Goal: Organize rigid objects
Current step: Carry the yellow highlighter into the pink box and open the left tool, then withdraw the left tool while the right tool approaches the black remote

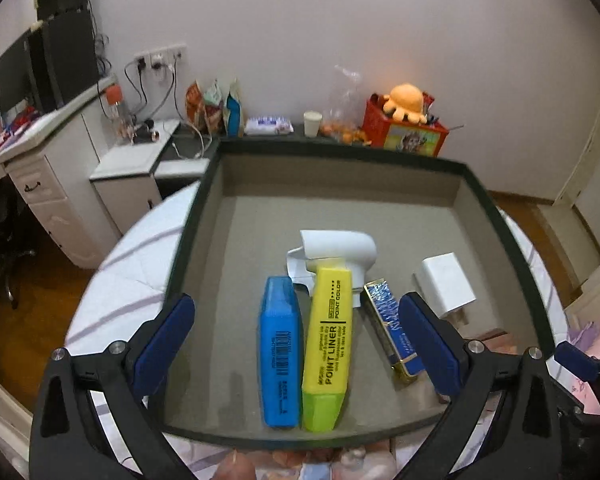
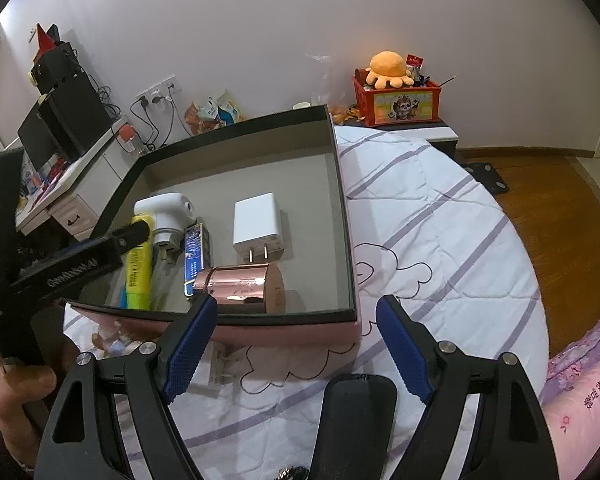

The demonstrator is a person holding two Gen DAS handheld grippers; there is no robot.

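A dark-rimmed box (image 1: 340,148) with a grey floor lies on the bed. Inside it, side by side, lie a blue highlighter (image 1: 280,352) and a yellow highlighter (image 1: 328,348). Behind them is a white plug-in device (image 1: 340,252), and to the right a blue-and-gold case (image 1: 392,332) and a white charger (image 1: 446,284). My left gripper (image 1: 296,308) is open above the two highlighters and holds nothing. A rose-gold cylinder (image 2: 244,282) lies on its side at the front of the box (image 2: 228,128). My right gripper (image 2: 298,304) stands open just in front of the box, empty.
The white striped quilt (image 2: 440,220) stretches to the right of the box. A black object (image 2: 360,408) and a white plug (image 2: 218,368) lie on it near me. A red bin with an orange plush (image 2: 392,68) stands at the wall. A desk (image 1: 40,140) is at the left.
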